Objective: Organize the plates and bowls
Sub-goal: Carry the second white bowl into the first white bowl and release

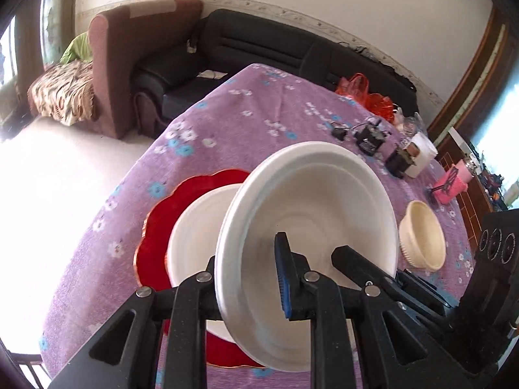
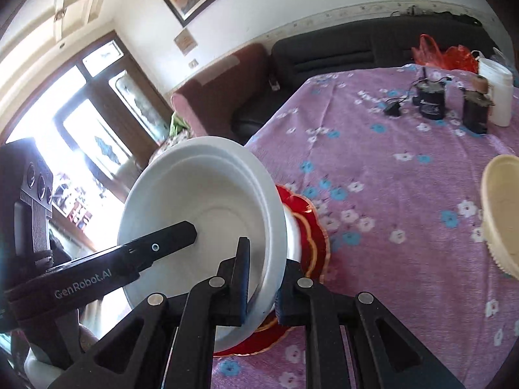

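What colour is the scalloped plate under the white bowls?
Red with a gold-orange rim, the scalloped plate shows best in the left wrist view.

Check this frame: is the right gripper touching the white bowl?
Touching. The right wrist view shows the right gripper with its jaws closed on the rim of the white bowl, one finger inside, one outside.

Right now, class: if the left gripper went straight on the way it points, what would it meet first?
The left gripper already clamps the white bowl; carried onward, that bowl would probably meet the second white bowl on the red plate, though depth is unclear.
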Demonstrator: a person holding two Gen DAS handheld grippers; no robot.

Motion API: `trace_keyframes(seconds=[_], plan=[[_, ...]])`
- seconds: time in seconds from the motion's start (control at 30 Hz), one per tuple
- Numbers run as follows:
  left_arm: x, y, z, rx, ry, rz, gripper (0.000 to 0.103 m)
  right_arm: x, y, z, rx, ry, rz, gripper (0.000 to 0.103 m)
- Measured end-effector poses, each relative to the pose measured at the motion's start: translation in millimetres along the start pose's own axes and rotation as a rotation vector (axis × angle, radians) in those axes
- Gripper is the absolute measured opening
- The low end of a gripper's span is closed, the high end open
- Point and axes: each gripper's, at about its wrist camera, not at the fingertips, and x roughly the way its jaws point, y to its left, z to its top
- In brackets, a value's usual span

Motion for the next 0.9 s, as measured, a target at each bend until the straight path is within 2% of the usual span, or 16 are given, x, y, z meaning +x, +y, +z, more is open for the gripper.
trace_keyframes(seconds=[0.37,0.53,0.6,0.7,0.73,0.8,0.87,0.9], plan=[[26,32,-1,-0.045,0.042,0.024,0.021,52,11,-4,0.001,0.107,-0.075,0.014],[27,42,0,-0.072,0.063,-0.002,0.022,60,12,-3,-0.009,0.121,-0.086,0.014],[27,44,0,-0.084,0.073,-0.02,0.026,61,13,-3,-0.014,0.125,-0.089,0.014],[23,48,1,-0.1,0.075,-0.048,0.038,63,15,-2,-0.02,0.127,-0.085,0.014],[21,48,1,-0.103,0.069,-0.054,0.05,61,18,-4,-0.02,0.122,-0.091,0.014],[13,51,4,-0.117,0.04,-0.085,0.055,61,19,-4,-0.03,0.114,-0.112,0.012],[5,51,8,-0.119,0.009,-0.076,0.069,62,17,-3,-0.025,0.119,-0.116,0.012],[1,52,9,-0.124,-0.009,-0.071,0.07,62,16,-2,-0.022,0.12,-0.124,0.012]])
